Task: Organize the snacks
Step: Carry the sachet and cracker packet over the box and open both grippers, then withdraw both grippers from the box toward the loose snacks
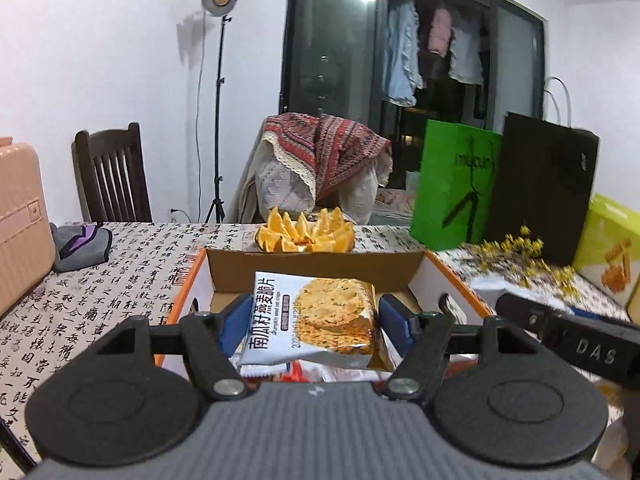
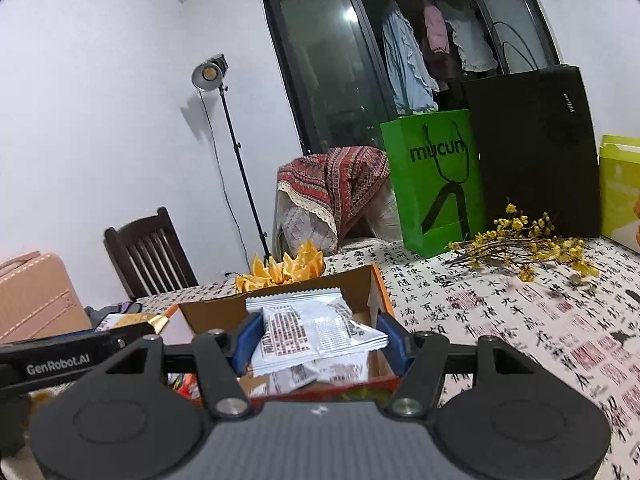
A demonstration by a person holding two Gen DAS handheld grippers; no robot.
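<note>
My left gripper point(image 1: 316, 316) is shut on a white oat-crisp packet point(image 1: 320, 316), which is held upright between the blue pads, picture side facing me. It hangs above an open cardboard box point(image 1: 312, 258) with orange edges, and more wrappers show under it. My right gripper point(image 2: 320, 332) is shut on a white snack packet point(image 2: 304, 332) with its printed back facing me, over the same box point(image 2: 376, 292). A second white packet point(image 2: 296, 300) stands behind it. The right gripper's body point(image 1: 580, 340) shows at the right of the left wrist view. The left gripper's body point(image 2: 60, 360) shows at the left of the right wrist view.
A plate of orange wedges point(image 1: 306, 232) sits just beyond the box. A green bag point(image 2: 436, 184), a black bag point(image 2: 532, 152), yellow flower sprigs point(image 2: 520, 244) and a yellow-green carton point(image 2: 620, 188) stand at the right. A pink suitcase point(image 1: 20, 216), a grey pouch point(image 1: 82, 246) and a chair point(image 1: 112, 172) are at the left.
</note>
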